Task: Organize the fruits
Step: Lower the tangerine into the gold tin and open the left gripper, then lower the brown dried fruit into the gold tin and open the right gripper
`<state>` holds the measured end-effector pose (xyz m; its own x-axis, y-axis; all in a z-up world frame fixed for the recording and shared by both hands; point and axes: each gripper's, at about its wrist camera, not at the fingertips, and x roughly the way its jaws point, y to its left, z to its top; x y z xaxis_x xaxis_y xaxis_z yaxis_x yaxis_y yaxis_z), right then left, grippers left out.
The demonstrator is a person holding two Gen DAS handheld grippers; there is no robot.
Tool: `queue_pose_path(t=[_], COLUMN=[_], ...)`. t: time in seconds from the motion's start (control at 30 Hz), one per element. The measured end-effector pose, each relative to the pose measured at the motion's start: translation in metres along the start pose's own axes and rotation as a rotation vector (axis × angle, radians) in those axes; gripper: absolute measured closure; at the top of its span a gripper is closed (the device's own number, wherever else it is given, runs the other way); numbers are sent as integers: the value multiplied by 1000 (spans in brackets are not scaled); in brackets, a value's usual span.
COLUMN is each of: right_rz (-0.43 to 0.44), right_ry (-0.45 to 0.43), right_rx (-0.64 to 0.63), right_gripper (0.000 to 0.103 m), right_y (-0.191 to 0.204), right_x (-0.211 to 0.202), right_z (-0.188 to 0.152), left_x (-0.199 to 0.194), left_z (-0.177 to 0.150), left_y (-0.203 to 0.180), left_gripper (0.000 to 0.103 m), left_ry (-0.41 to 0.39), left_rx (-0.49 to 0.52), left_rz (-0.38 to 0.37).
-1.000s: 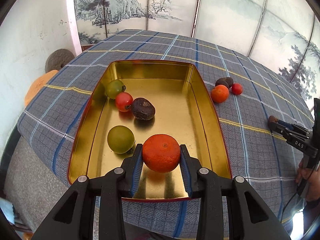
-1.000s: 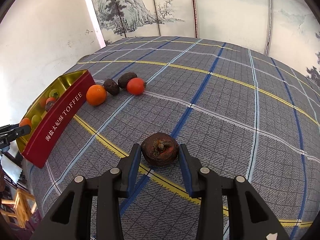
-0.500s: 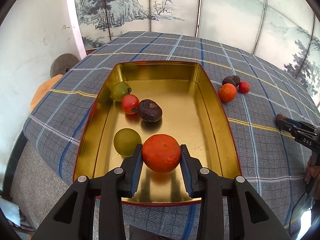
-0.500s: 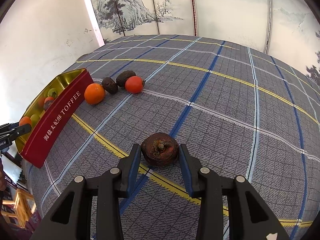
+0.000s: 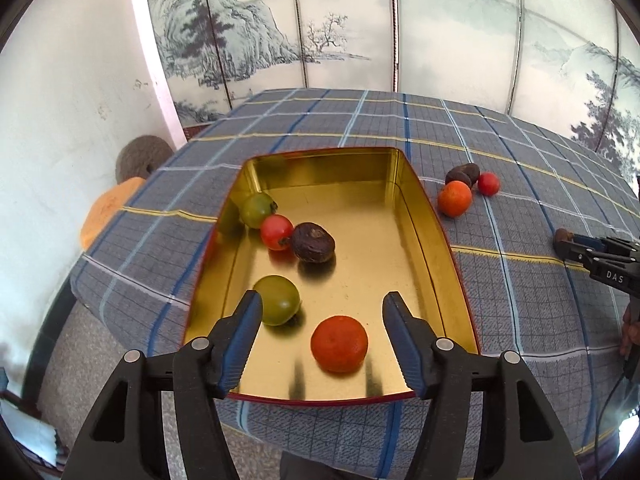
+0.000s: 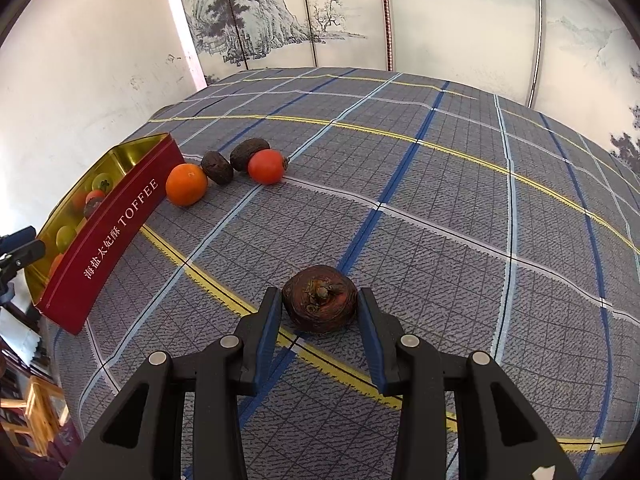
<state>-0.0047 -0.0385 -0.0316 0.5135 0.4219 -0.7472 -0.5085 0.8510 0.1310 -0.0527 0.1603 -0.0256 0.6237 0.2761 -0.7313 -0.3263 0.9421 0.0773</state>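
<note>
My left gripper [image 5: 322, 314] is open above the near end of the gold tin [image 5: 440, 240]. An orange [image 5: 339, 344] lies loose on the tin floor between the fingers. Also in the tin are two green fruits [image 5: 278, 299], a red tomato [image 5: 276, 232] and a dark brown fruit [image 5: 312, 242]. My right gripper [image 6: 318, 304] is shut on a dark brown round fruit [image 6: 320, 300] resting on the plaid cloth. It also shows in the left wrist view [image 5: 568, 244].
The red TOFFEE tin [image 6: 116, 236] stands at the left of the right wrist view. Beside it on the cloth lie an orange [image 6: 186, 184], two dark fruits [image 6: 218, 168] and a red tomato [image 6: 266, 166]. The table edge runs close behind the tin.
My left gripper has opened and let go of the orange, which now lies in the tin. The right gripper still holds the dark fruit in the same place.
</note>
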Motion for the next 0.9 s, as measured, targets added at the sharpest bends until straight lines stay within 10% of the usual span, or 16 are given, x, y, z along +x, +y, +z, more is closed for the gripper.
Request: queue_pose_path(t=[0.9], right_rz=[125], right_ry=[-127], right_rx=[-115], right_gripper=[67], right_y=[65], right_x=[-78], right_z=[-12], left_x=[-47], left_z=[-38], left_y=[5], left_gripper=[27], left_ry=[-63], left_rx=[39], left_rz=[84])
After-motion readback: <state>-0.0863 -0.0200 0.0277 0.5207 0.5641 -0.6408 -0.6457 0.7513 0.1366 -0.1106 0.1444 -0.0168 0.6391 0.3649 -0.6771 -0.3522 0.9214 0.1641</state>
